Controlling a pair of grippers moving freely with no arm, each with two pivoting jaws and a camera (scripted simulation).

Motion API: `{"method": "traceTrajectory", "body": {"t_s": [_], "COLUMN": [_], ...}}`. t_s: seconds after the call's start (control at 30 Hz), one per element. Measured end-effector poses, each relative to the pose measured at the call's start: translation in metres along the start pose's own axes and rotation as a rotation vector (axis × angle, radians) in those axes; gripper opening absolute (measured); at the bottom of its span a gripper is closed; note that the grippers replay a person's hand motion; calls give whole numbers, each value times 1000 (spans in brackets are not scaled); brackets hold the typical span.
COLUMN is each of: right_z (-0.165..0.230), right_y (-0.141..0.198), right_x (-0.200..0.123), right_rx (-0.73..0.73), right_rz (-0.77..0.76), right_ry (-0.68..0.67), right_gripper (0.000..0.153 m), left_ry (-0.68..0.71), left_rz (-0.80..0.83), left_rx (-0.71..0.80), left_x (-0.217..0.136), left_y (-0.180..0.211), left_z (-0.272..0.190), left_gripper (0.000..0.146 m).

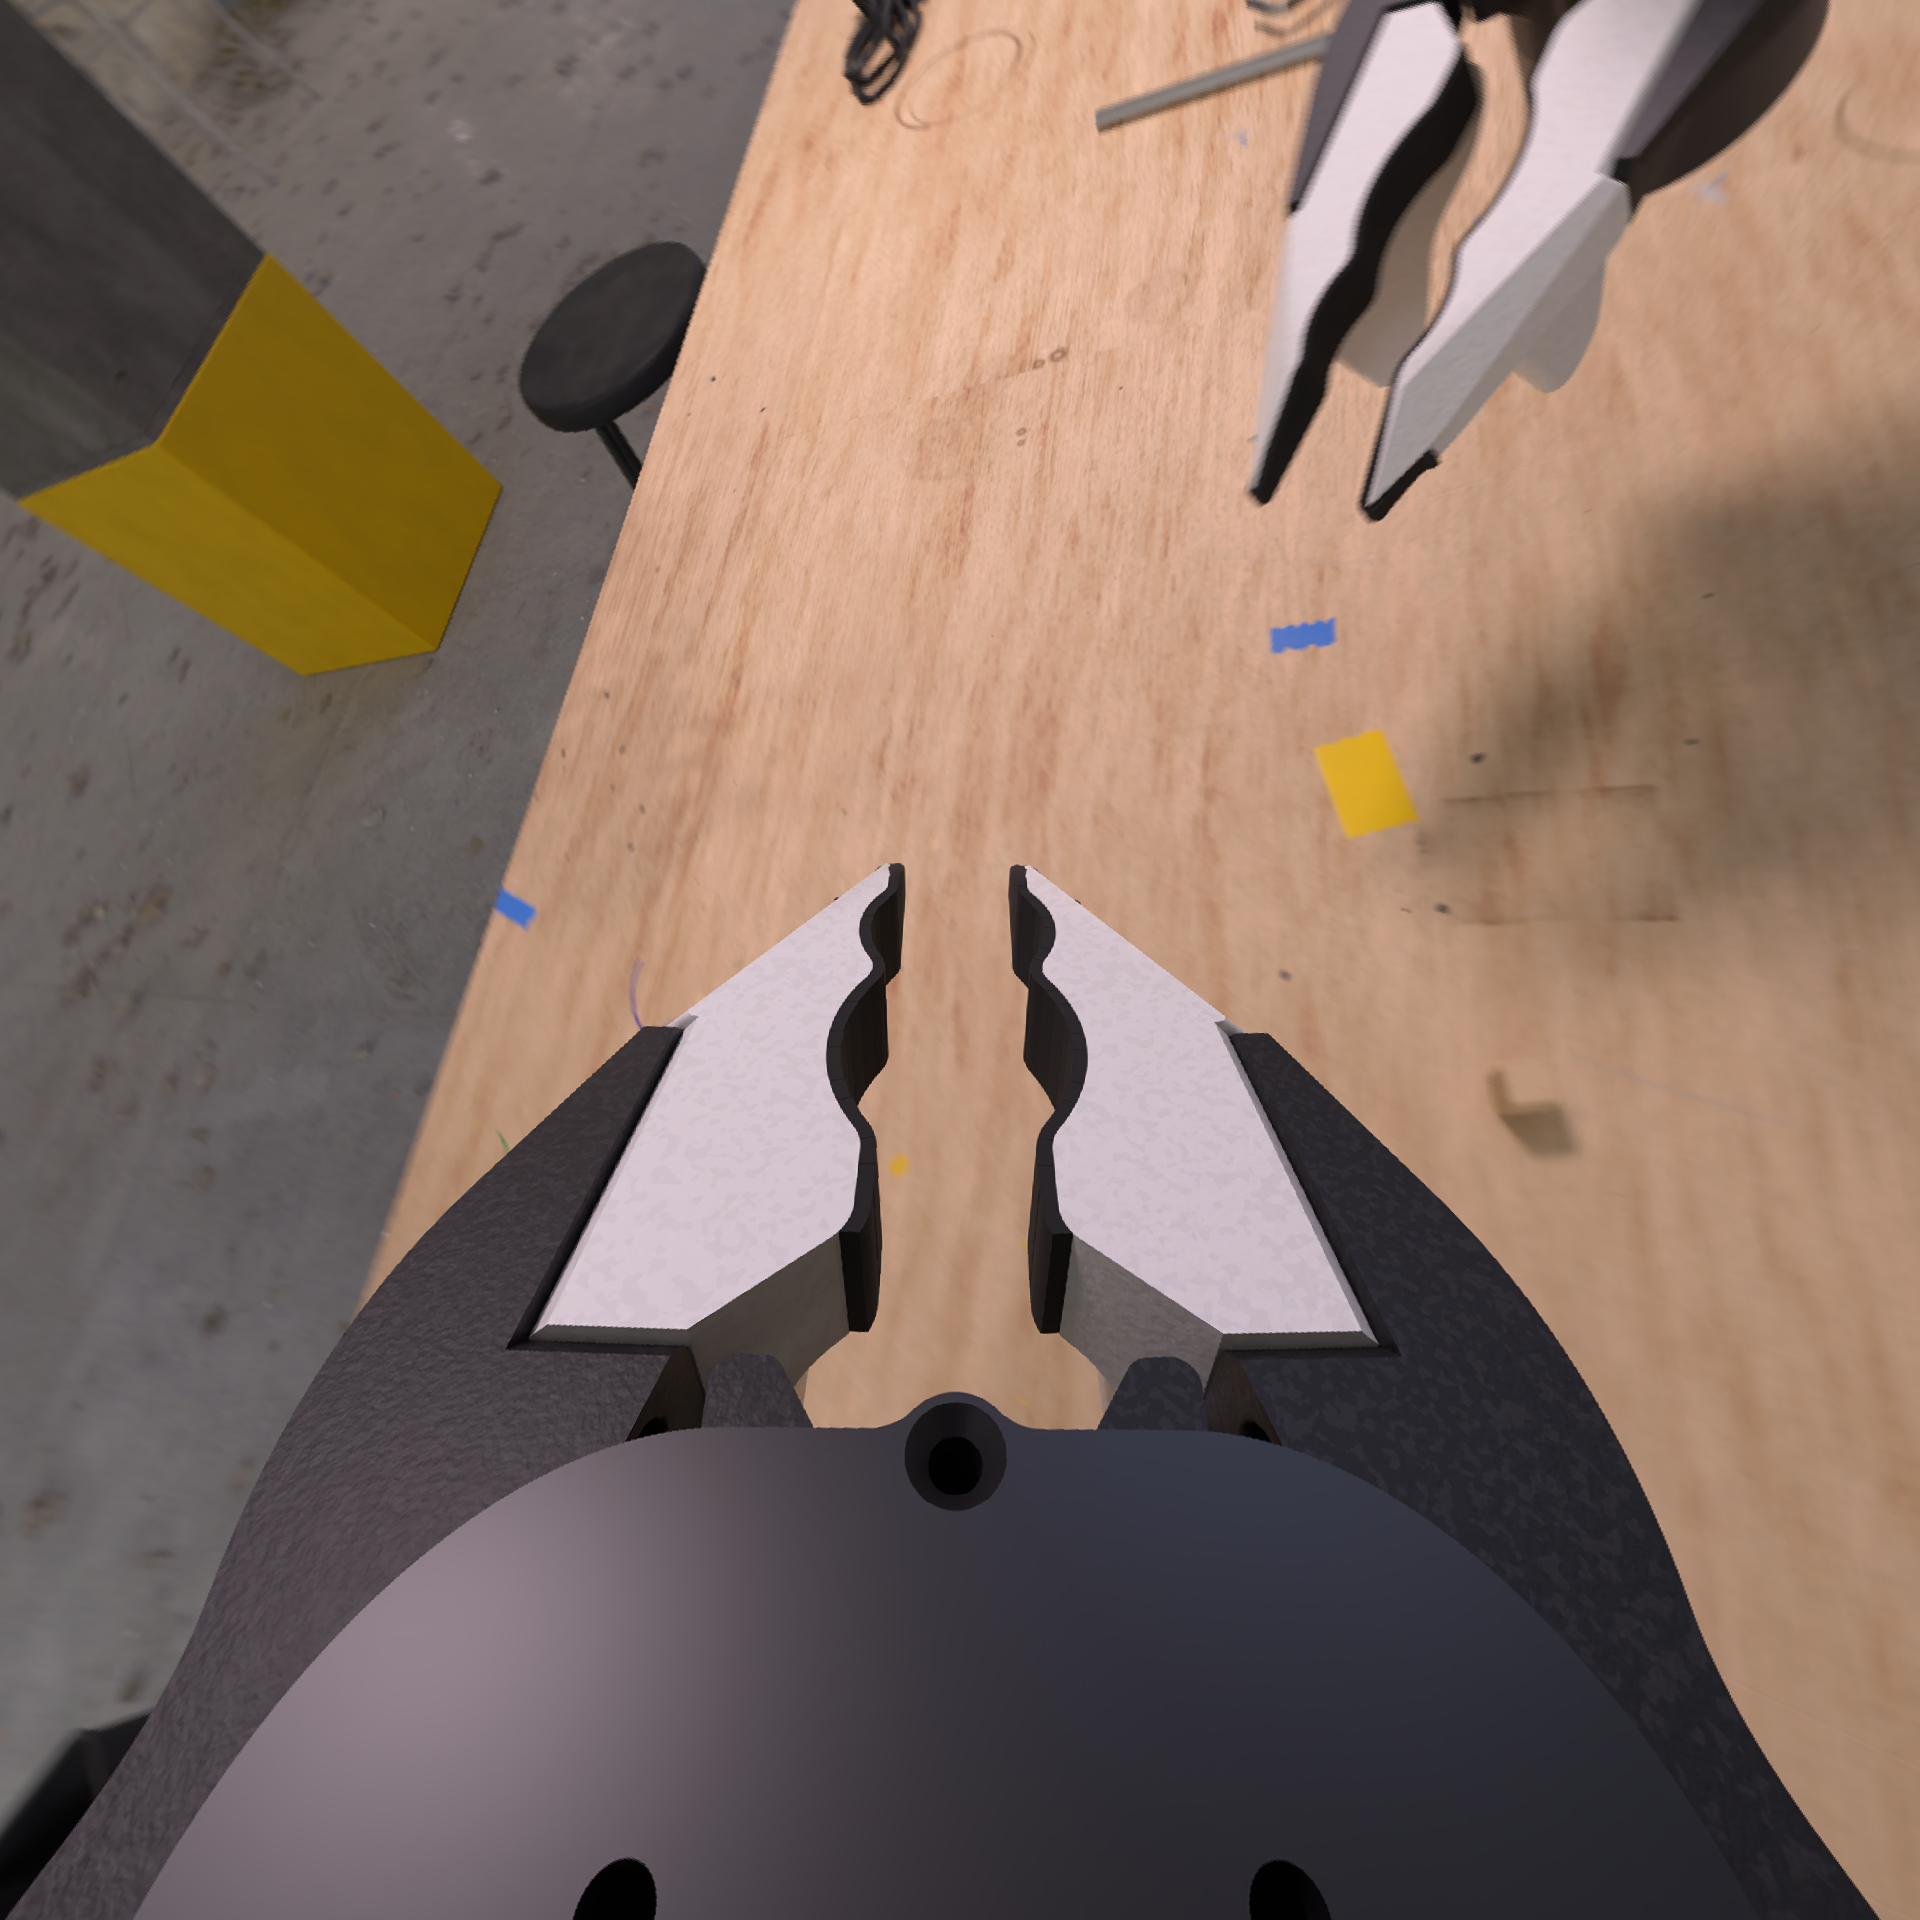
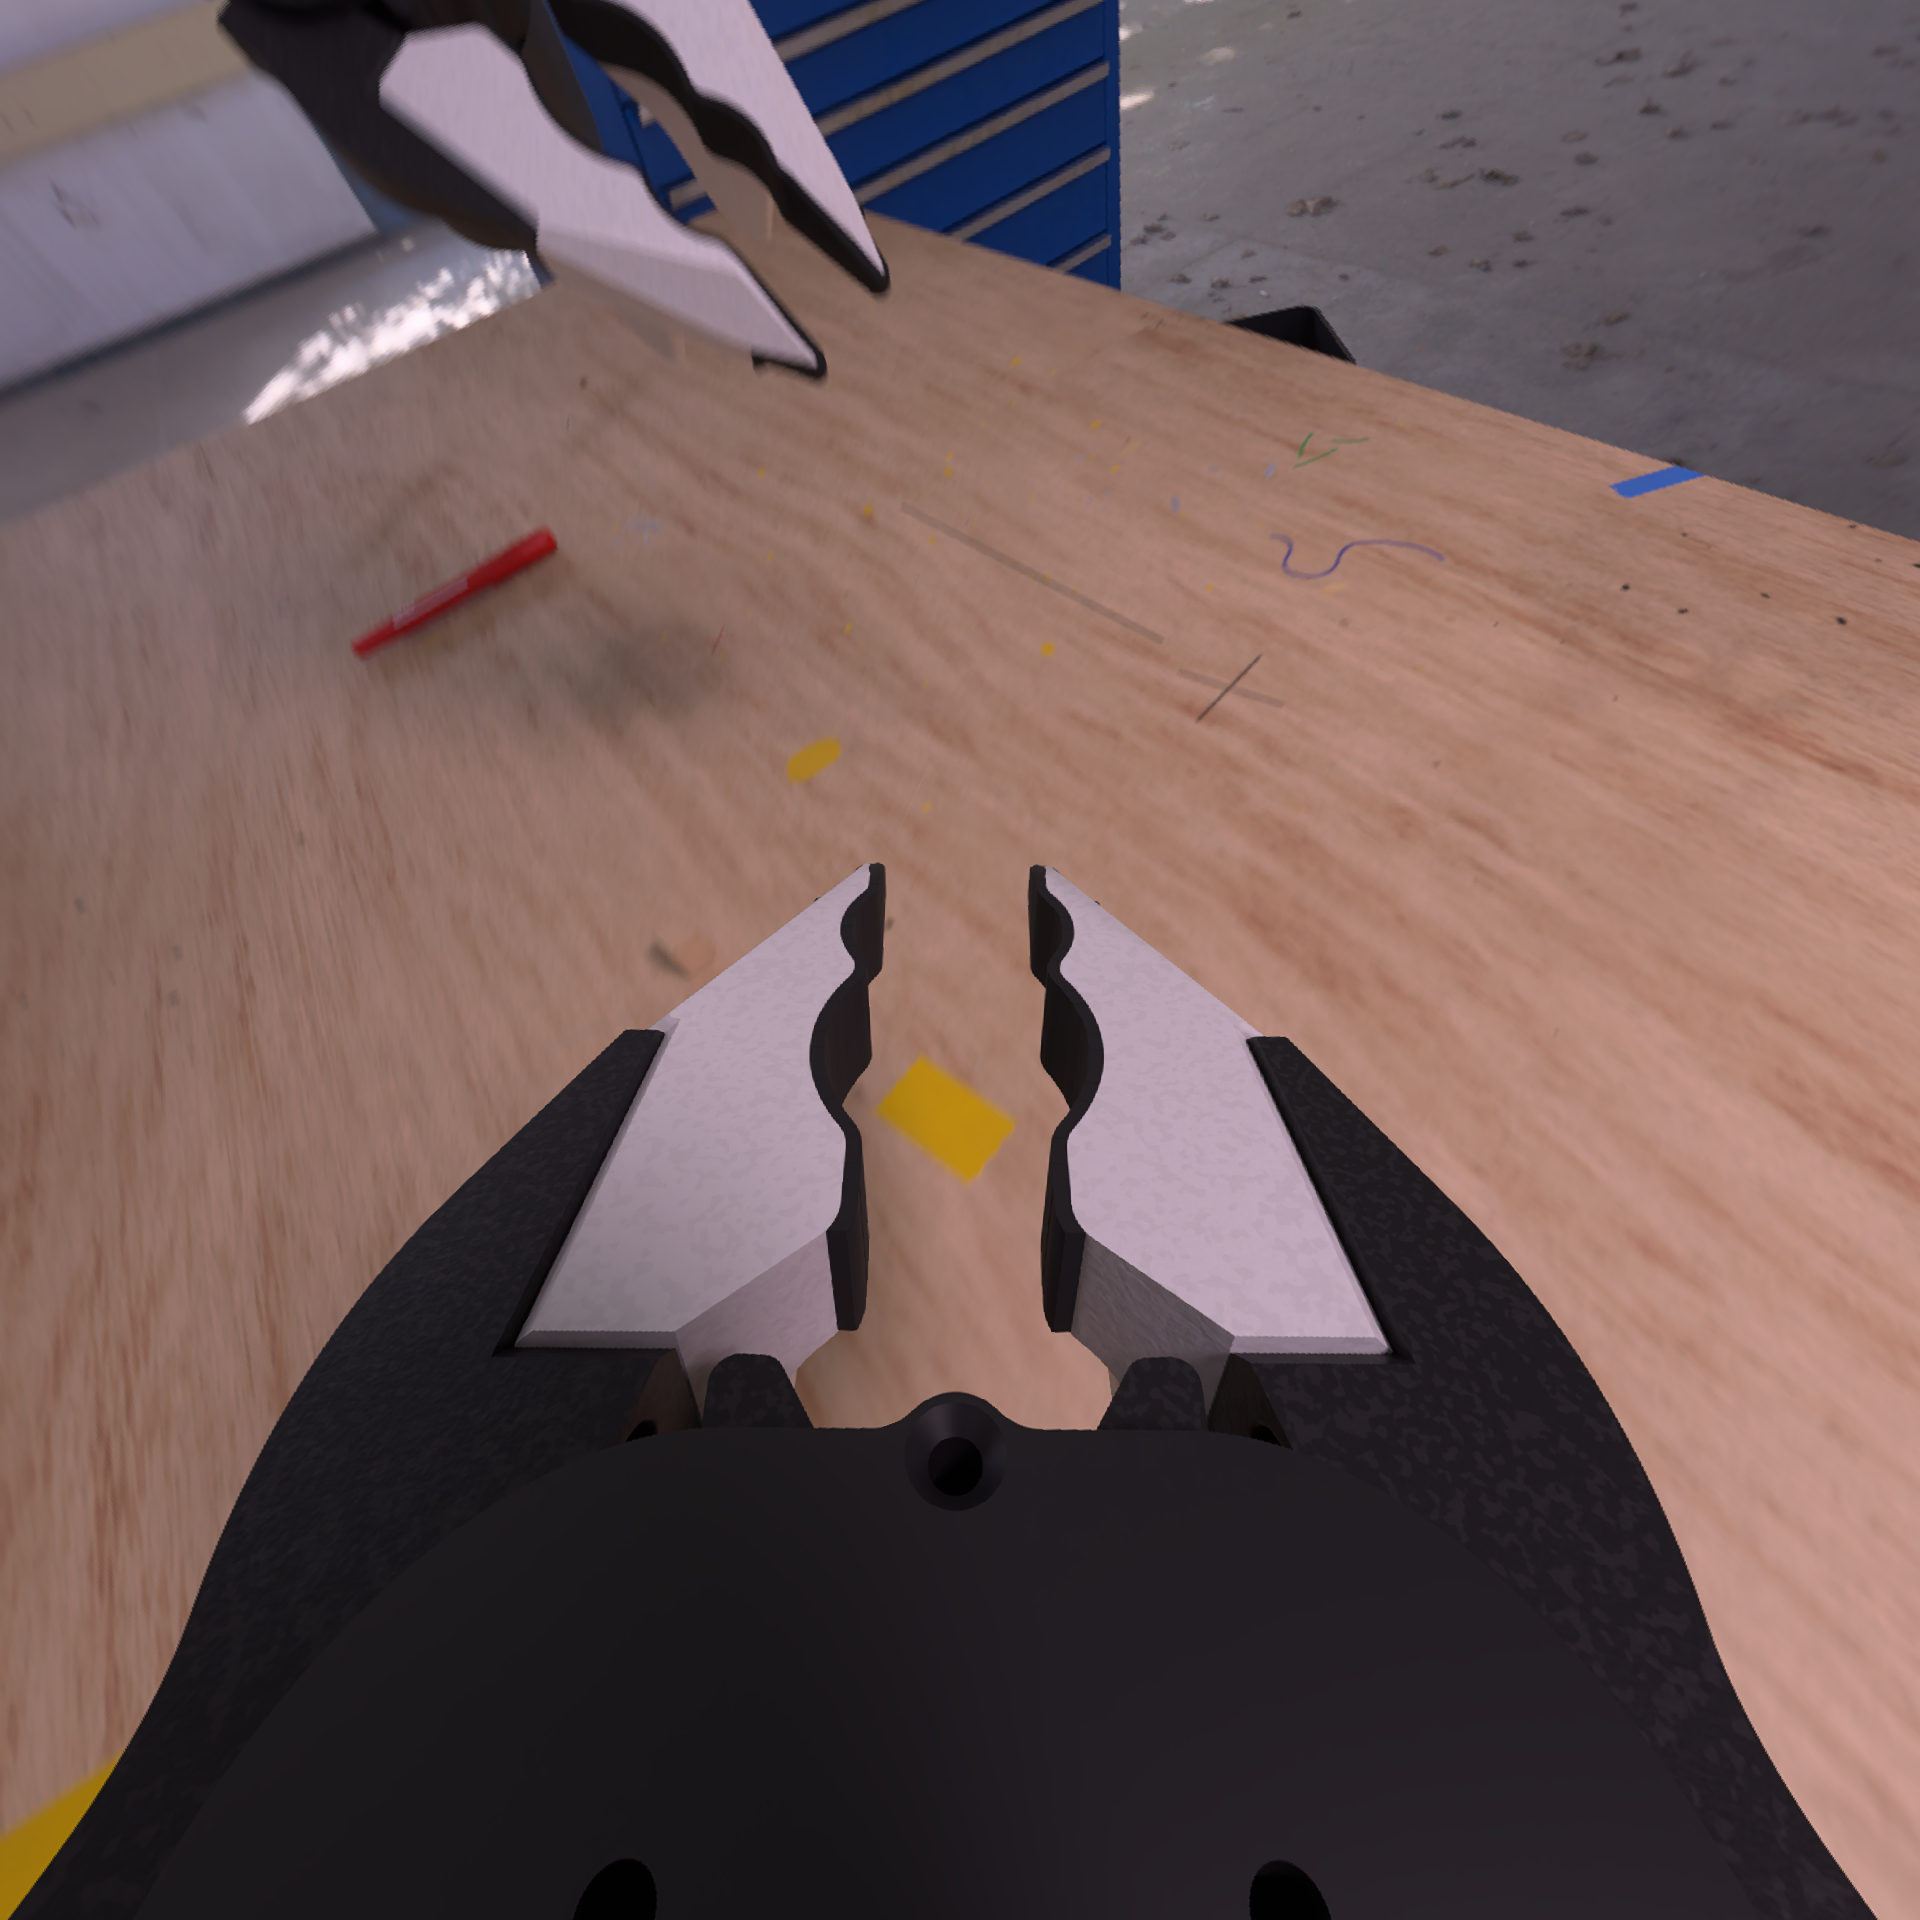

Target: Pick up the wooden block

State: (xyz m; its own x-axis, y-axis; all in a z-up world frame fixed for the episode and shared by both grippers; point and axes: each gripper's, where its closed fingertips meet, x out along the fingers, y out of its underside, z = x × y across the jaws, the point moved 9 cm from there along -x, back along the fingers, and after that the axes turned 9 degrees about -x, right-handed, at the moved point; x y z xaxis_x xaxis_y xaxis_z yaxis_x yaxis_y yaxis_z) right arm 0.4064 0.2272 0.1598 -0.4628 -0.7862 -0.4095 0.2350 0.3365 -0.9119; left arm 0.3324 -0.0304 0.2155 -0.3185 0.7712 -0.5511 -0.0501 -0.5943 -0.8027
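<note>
The left gripper (image 1: 956,878) hangs above the bench (image 1: 935,520) near its left edge, jaws parted with nothing between them. The block (image 1: 1532,1117), small and tan, lies on the bench to its right, well apart from its fingers. From the right wrist view the block (image 2: 688,953) sits just left of the right gripper (image 2: 956,878), outside the released jaws, which hold nothing. A yellow patch (image 2: 943,1117) shows on the bench between the right fingers. A red pen (image 2: 454,593) lies farther off to the left. A black stool (image 1: 613,338) stands beside the bench.
</note>
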Motion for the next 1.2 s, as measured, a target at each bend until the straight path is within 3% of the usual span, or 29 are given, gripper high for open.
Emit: {"method": "traceTrajectory", "body": {"t_s": [0.13, 0.27, 0.4, 0.5, 0.6, 0.67, 0.73, 0.83, 1.03, 1.2], "right_z": [46, 73, 88, 91, 89, 87, 83, 81, 97, 110], "right_y": [38, 57, 44, 34, 28, 27, 27, 20, 11, 9], "right_x": [-17, -4, 32, 62, 86, 97, 100, 90, 54, 47], "right_rx": [-87, -210, -342, -456, -531, -551, -549, -493, -455, -448], "right_rz": [64, 204, 246, 334, 415, 459, 497, 376, -79, -150], "right_ry": [-31, -36, -82, -134, -173, -195, -201, -174, -129, -165], "right_gripper": [20, 19, 22, 26, 28, 28, 28, 28, 13, 12], "left_ry": [22, 100, 96, 44, 79, 103, 128, 119, 74, 169], "left_rz": [-46, 37, 110, 172, 213, 228, 227, 152, -193, -339], "left_rx": [-152, -243, -277, -250, -255, -247, -244, -206, 34, 16], "left_x": [-29, -8, 21, 34, 45, 50, 51, 42, 3, -11], "left_y": [58, 100, 103, 101, 100, 101, 101, 99, 79, 73], "left_z": [-44, -105, -140, -146, -143, -141, -139, -136, -140, -139], "left_gripper": [19, 19, 23, 31, 36, 34, 17, 12, 12, 12]}}
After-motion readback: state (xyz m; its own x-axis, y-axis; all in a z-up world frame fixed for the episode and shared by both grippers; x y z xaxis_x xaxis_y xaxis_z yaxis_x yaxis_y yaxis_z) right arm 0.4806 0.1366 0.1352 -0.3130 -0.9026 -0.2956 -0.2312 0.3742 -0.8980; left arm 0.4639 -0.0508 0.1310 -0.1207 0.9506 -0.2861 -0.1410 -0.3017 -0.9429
